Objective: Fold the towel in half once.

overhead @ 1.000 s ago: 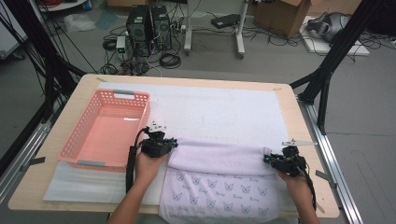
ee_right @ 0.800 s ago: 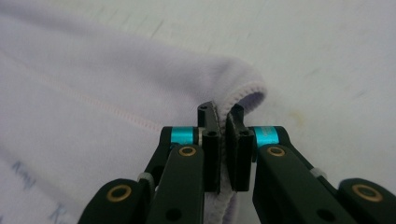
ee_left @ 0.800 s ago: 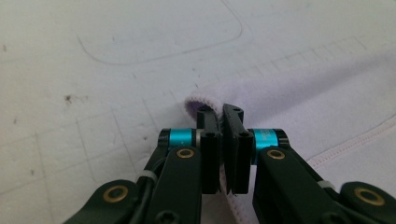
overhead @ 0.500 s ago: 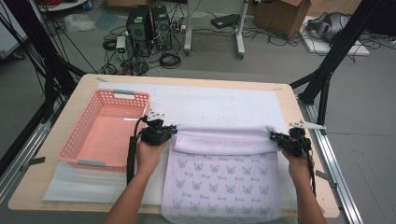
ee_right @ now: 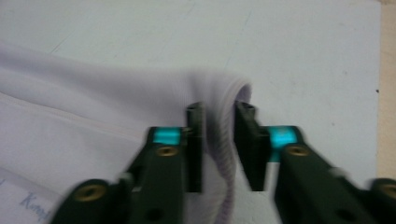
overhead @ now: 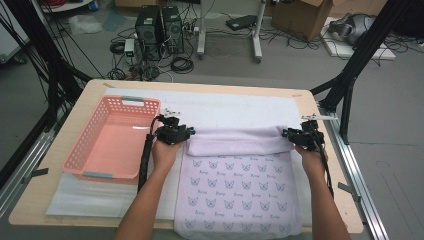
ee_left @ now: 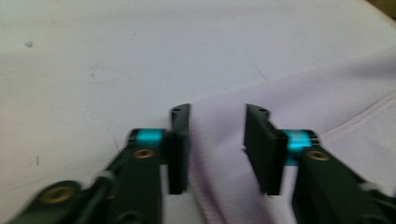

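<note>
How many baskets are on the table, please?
1. The pink basket stands on the table's left side, beside the left gripper. Nothing tall enough to hide another.

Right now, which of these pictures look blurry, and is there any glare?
High view: sharp, evenly lit, with a small bright glint on the basket floor. Left gripper view: soft all over, the fingers and towel smeared at their edges. Right gripper view: blurrier, the towel's rolled end hazy; no glare in either.
</note>
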